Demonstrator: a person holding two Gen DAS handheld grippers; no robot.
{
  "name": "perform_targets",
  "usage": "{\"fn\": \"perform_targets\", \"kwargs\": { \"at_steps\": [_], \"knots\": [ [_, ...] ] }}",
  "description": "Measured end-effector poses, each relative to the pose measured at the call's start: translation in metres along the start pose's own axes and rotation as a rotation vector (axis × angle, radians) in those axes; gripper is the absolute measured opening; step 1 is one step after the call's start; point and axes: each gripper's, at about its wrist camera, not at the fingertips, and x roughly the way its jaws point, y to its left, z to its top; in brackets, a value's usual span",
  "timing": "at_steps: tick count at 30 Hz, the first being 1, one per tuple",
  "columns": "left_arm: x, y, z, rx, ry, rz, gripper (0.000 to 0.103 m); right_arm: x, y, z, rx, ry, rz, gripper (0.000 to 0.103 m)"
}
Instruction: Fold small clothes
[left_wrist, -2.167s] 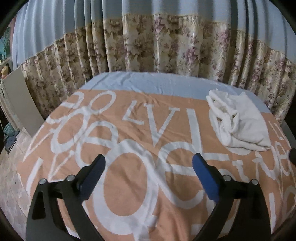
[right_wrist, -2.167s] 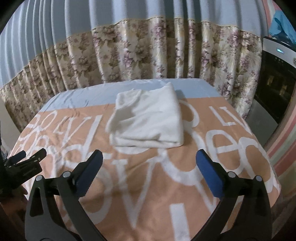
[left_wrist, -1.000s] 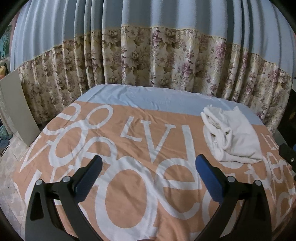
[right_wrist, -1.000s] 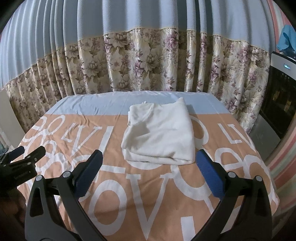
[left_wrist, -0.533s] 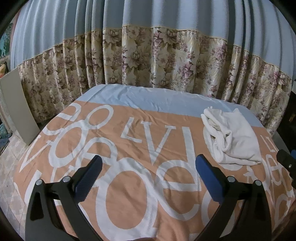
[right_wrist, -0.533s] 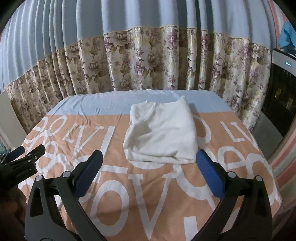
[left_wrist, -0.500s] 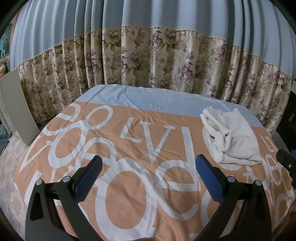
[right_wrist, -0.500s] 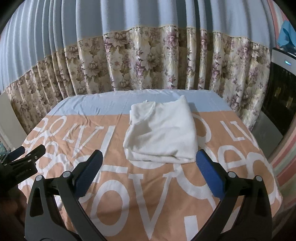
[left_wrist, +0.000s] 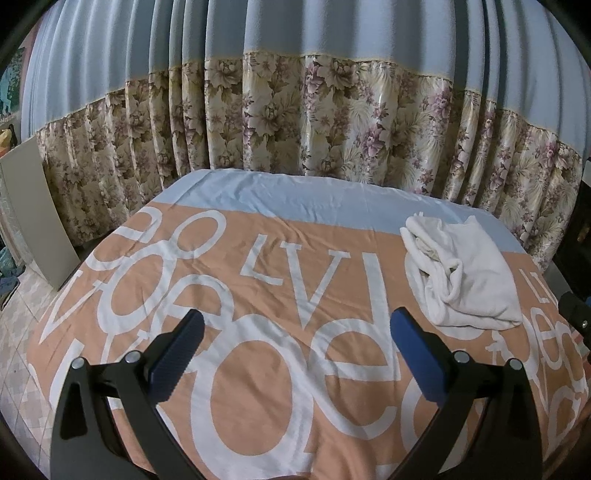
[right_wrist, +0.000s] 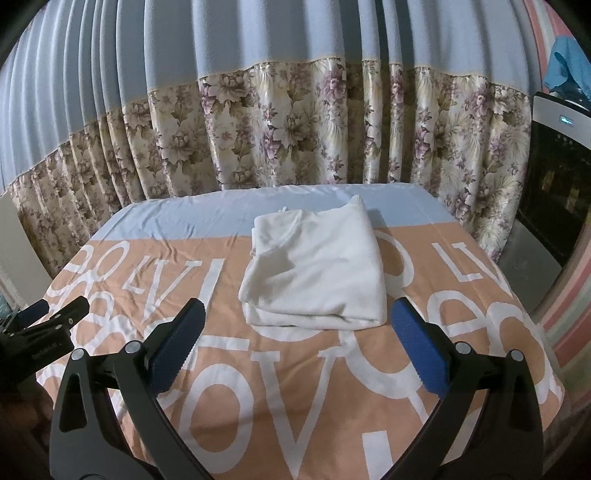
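A white garment (right_wrist: 317, 273), folded into a thick square, lies on the orange bedspread (right_wrist: 332, 387) with big white letters. In the left wrist view the same white garment (left_wrist: 461, 280) sits at the far right of the bed. My right gripper (right_wrist: 295, 339) hovers open just in front of the garment's near edge, not touching it, nothing between its blue pads. My left gripper (left_wrist: 295, 343) is open over the middle of the bedspread, well to the left of the garment and holding nothing. The left gripper (right_wrist: 40, 328) also shows at the left edge of the right wrist view.
Floral and blue curtains (left_wrist: 295, 129) hang close behind the bed. A grey board (left_wrist: 33, 218) leans at the left over a tiled floor (left_wrist: 18, 332). A dark appliance (right_wrist: 554, 192) stands right of the bed. A pale blue sheet strip (right_wrist: 229, 214) runs along the far edge.
Both grippers have drawn back and risen a little from the bed since the earliest frames. In the last half second nothing has visibly moved. The garment has stayed in place.
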Motion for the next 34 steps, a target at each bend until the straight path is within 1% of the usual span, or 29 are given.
{"fn": "perform_targets", "kwargs": {
  "at_steps": [6,23,30,34],
  "knots": [
    [-0.0025,0.0002,0.0007,0.002,-0.004,0.005,0.101,-0.0002,0.0004,-0.0012,-0.009,-0.009,-0.004,0.1],
    [-0.0046,-0.0059,0.003,0.02,-0.021,0.001,0.101,0.0064,0.0015,-0.0049,-0.018,0.011,0.003,0.1],
    [0.0002,-0.0038,0.0017,0.004,0.013,-0.023,0.101,0.0069,0.0019,-0.005,-0.019,0.012,0.004,0.1],
    [0.0009,-0.0027,0.0011,0.007,0.01,-0.034,0.101,0.0076,0.0027,-0.0052,-0.019,0.012,0.006,0.1]
  ]
}}
